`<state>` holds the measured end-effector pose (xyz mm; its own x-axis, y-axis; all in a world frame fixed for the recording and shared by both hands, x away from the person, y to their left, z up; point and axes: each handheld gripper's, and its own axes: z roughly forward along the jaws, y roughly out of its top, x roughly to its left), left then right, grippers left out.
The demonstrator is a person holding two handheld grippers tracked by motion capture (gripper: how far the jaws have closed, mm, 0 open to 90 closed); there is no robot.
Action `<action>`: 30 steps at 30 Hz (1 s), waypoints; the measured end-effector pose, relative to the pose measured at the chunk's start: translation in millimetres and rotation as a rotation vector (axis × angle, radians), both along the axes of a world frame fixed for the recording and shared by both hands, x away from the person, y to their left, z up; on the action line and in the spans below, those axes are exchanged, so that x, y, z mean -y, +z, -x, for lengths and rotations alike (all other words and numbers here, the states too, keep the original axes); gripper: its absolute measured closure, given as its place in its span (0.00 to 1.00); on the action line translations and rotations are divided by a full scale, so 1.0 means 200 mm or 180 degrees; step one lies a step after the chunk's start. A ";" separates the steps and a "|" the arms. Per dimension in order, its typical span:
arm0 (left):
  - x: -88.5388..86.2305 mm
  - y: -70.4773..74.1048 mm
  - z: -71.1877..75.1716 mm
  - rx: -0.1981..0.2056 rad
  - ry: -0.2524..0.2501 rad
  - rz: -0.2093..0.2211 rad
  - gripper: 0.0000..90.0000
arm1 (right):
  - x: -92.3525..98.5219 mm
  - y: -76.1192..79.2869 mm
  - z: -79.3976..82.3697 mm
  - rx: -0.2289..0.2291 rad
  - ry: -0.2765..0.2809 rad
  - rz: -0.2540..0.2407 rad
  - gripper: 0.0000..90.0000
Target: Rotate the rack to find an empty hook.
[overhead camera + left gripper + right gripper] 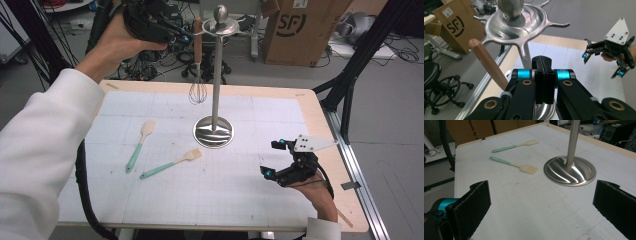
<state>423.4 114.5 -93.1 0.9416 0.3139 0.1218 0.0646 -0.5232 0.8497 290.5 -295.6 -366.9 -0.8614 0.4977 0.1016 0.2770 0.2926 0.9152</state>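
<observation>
Black jaws of the left gripper [544, 75] are pressed flat together with nothing between them; it is held high at the far left, just beside the spoked top of the tall polished steel utensil stand [215, 75]. A wire whisk with a brown wooden handle [198, 60] hangs from one of the stand's arms, its handle just to the left of the closed jaws in the left gripper view, apart from them as far as can be seen. The left hand [112, 45] wraps the gripper body, a white sleeve [40, 150] behind it.

The right gripper [272, 159] rests low near the table's right near corner, its jaws spread wide and empty, a grey three-cornered plate on top. The stand's round base lies ahead of it, left and farther.

Two spatulas lie on the white gridded mat [250, 190] left of the base: a mint-handled wooden spoon-shaped spatula [140, 145] and a mint-handled flat wooden turner [172, 163], near each other, well apart from both grippers. A brown cardboard box [300, 30] stands on the floor beyond the table.
</observation>
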 end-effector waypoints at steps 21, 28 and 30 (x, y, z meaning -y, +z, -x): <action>-0.20 -0.19 0.21 0.0098 0.0197 0.0043 0.66 | 0.02 0.00 0.01 -0.0006 -0.0061 -0.0027 0.00; -0.26 -0.29 0.27 0.0054 0.0136 0.0014 0.33 | 0.01 0.00 0.01 0.0002 -0.0046 -0.0004 0.00; -0.28 -0.32 0.27 0.0046 0.0149 0.0031 0.25 | 0.01 0.00 0.01 -0.0003 -0.0048 0.0001 0.00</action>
